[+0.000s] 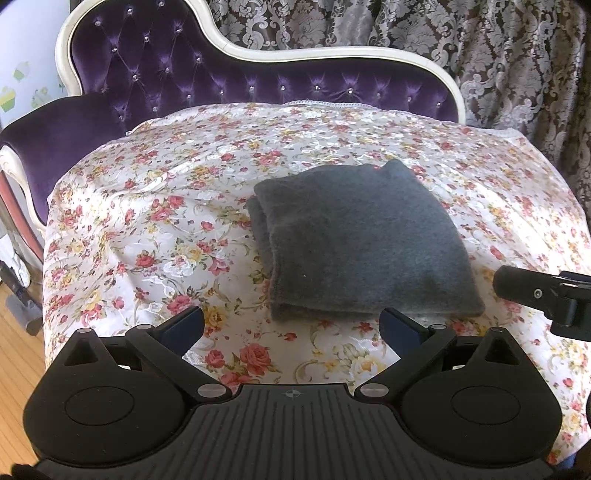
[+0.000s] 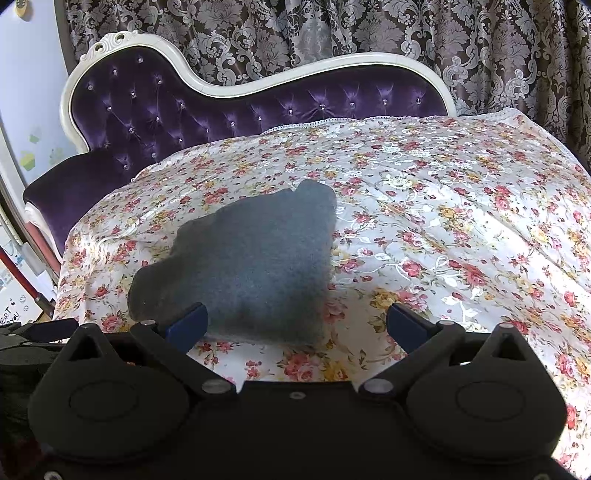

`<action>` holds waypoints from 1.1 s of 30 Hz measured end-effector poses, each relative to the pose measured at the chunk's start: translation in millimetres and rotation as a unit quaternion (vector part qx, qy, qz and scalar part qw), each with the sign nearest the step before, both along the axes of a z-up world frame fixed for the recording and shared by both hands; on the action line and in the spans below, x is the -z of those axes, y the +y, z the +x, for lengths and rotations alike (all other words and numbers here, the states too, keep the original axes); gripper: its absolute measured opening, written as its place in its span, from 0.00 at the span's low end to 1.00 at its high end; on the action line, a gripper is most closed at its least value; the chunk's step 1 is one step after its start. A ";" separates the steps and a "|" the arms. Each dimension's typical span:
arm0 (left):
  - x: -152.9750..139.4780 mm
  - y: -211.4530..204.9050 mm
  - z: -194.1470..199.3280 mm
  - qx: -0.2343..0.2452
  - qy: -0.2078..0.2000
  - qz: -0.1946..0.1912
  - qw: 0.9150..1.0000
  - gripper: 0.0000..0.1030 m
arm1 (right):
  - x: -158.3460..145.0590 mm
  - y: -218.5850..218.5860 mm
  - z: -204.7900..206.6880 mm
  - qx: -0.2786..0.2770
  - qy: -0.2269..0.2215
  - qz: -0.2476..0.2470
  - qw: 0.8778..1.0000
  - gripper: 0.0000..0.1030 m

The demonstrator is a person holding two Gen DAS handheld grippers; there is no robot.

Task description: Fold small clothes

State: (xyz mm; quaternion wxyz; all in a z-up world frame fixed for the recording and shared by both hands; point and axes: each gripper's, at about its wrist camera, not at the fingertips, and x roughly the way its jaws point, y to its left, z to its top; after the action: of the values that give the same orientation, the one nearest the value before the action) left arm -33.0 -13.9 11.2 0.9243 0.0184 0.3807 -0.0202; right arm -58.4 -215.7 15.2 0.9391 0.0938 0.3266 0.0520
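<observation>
Two hand-held grippers hover over a surface draped in a floral cloth [image 1: 147, 229], and neither one grips anything. The left hand-held gripper [image 1: 291, 326] has its blue-padded fingers [image 1: 184, 326] spread wide apart, above the cloth near its front edge. The right hand-held gripper [image 2: 295, 325] is likewise spread wide, its left finger [image 2: 188, 325] showing in front of the garment's near edge; whether it touches the fabric, I cannot tell.

The folded grey garment [image 1: 362, 240] lies flat on the floral cloth, roughly midway between the left and right edges and nearer the front edge than the back. It is a thick, fuzzy fabric folded into a compact rectangle of several layers, the stacked folds showing along its left side. In the left wrist view its near edge lies just beyond the fingertips. In that same view, part of the right hand-held gripper's black body [image 1: 546, 295] juts in from the right edge, just beside the garment's near right corner.

Behind the cloth's back edge rises a purple tufted sofa back [image 2: 221, 107] with a cream frame, and a damask curtain [image 2: 406, 29] hangs behind that. Wooden floor [image 1: 18, 350] shows off the left edge.
</observation>
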 end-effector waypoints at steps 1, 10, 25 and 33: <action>-0.1 -0.4 -0.2 -0.001 0.000 0.000 1.000 1.00 | 1.1 -0.9 0.6 0.000 0.001 0.000 1.000 0.99; 0.2 1.7 0.5 -0.002 -0.001 0.001 1.000 1.00 | 3.5 -1.0 1.0 0.000 0.006 0.004 1.000 0.99; -4.1 13.9 4.9 -0.012 -0.008 0.002 1.000 1.00 | 8.3 -0.8 0.9 -0.001 0.015 0.007 1.000 0.99; -0.5 14.7 7.7 -0.008 -0.001 0.003 1.000 1.00 | 9.8 -1.1 2.8 -0.003 0.019 0.009 1.000 0.99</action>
State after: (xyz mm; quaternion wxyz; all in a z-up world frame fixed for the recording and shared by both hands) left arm -25.3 0.9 11.7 0.9246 0.0178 0.3803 -0.0118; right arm -55.6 -216.8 5.4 0.9315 0.1026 0.3445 0.0558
